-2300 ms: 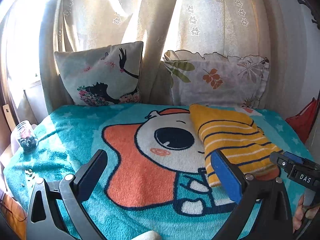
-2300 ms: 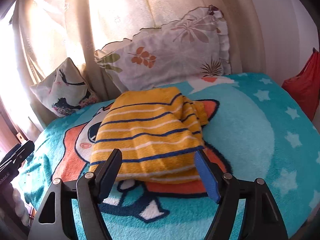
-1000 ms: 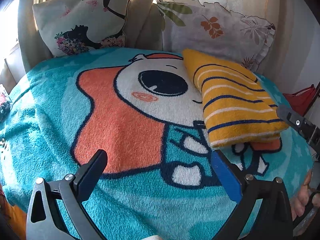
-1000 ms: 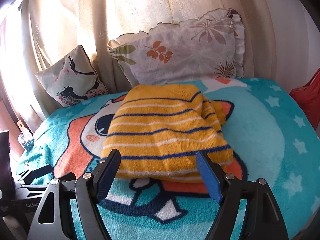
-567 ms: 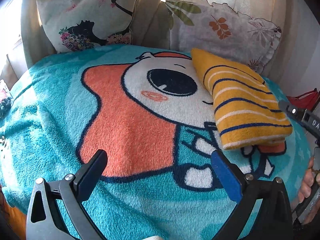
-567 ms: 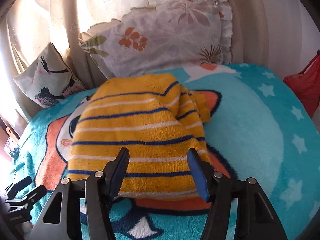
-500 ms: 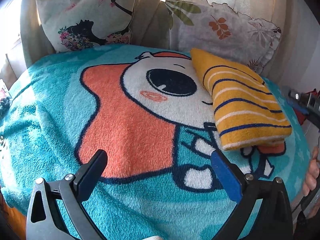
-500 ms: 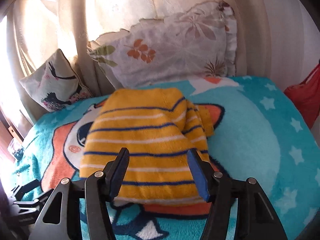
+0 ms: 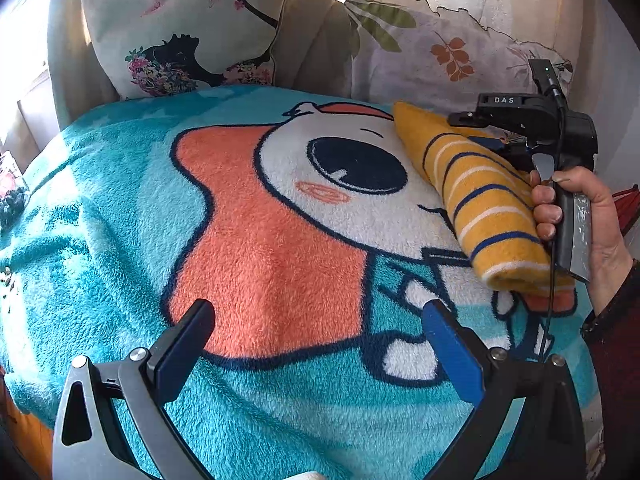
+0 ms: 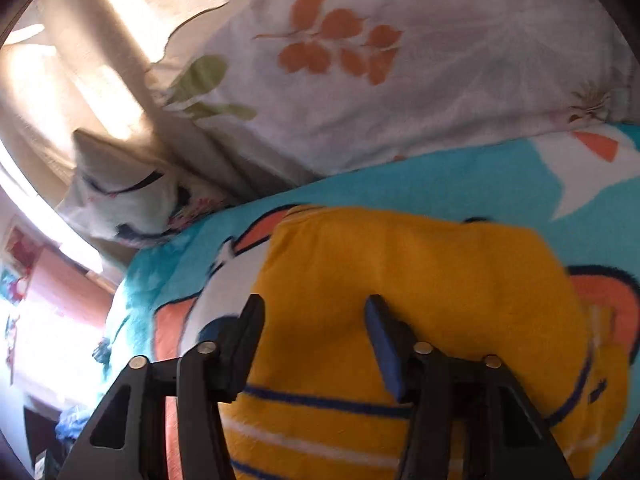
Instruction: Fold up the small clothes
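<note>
A folded yellow garment with navy and white stripes [image 9: 476, 196] lies on the right side of a teal cartoon blanket [image 9: 120, 216]. My left gripper [image 9: 320, 332] is open and empty, low over the blanket's near part, left of the garment. My right gripper [image 10: 312, 320] is open, its jaws partly closed in, right over the garment's [image 10: 420, 272] far yellow part. In the left wrist view the right gripper's body [image 9: 532, 120] and the hand holding it sit above the garment's right edge. Whether the fingertips touch the cloth is unclear.
Two pillows lean against the curtain at the back: one with a black silhouette print [image 9: 180, 28] and a floral one [image 9: 448, 48]. A glass jar [image 9: 10, 196] stands at the bed's left edge. A red item [image 9: 628, 208] shows at the far right.
My right gripper has moved forward and down onto the garment, tilting steeply, with its jaws narrowed from the wider opening a second ago. My left gripper has barely shifted.
</note>
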A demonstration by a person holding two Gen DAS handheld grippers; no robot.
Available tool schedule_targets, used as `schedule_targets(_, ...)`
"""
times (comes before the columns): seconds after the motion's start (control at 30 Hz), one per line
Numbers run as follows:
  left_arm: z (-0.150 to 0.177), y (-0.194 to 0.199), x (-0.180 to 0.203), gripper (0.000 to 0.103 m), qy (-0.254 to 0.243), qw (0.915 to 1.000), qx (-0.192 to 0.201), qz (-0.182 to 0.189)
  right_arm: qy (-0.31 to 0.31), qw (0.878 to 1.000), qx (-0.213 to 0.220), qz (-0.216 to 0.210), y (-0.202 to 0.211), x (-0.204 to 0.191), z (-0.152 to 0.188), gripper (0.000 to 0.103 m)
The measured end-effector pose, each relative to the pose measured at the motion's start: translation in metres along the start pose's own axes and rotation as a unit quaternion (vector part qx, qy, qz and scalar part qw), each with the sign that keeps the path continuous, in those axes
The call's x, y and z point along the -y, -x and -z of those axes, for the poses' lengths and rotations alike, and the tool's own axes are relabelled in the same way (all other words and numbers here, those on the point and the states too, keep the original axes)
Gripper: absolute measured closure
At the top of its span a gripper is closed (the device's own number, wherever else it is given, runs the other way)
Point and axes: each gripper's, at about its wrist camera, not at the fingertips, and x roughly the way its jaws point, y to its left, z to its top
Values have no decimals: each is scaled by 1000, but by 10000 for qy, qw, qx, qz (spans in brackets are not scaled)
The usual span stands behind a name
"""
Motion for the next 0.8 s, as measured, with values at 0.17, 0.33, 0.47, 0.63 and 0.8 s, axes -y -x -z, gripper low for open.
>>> schedule_targets(0.17, -2, -8, -7, 0, 50, 10000, -56, 26, -133, 9992, 255, 262, 19, 3, -8, 56)
schedule_targets(0.33, -4, -17, -9, 0, 74, 9998, -161, 69, 95, 9874, -422, -1522, 22, -46, 10, 41)
schedule_targets(0.47, -4, -19, -12, 0, 102, 9998, -185, 43, -337, 9726, -1131, -2005, -22, -51, 30, 43)
schedule_targets(0.63, -5, -16, -15, 0, 142, 9998, -133, 43, -479, 9726, -1146, -1965, -26, -49, 30, 48)
schedule_targets(0.8, -4, -15, -13, 0, 112, 9998, -169, 73, -626, 9652, -1255, -2208, -9, -39, 39, 46)
